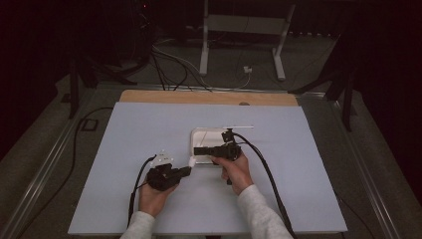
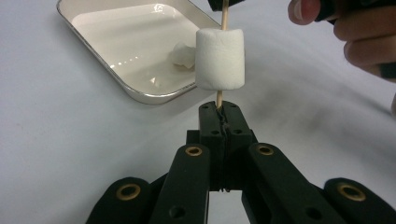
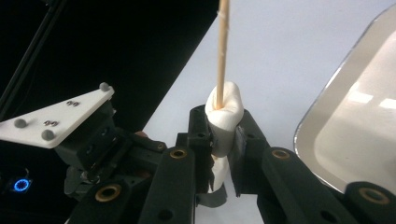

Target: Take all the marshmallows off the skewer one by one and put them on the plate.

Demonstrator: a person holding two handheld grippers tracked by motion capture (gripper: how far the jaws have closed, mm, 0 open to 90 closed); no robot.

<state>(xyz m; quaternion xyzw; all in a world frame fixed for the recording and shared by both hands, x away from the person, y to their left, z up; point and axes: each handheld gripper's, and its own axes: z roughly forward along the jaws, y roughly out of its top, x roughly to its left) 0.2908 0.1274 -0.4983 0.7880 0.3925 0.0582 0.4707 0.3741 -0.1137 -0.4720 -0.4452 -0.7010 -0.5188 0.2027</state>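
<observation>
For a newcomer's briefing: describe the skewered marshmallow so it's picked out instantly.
On the pale table, beside the white tray, a wooden skewer rises from the shut fingers of the left gripper. The marshmallow is the plump white cylinder threaded on it, unlike the small lump lying in the tray.

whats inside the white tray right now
In the left gripper view, the tray holds one small white lump, probably a marshmallow piece, near its right side. The marshmallow on the skewer covers the tray's near right corner, so that part stays unseen.

both grippers clamped (left [image 2: 223, 122], right [image 3: 224, 135]), hands low.
</observation>
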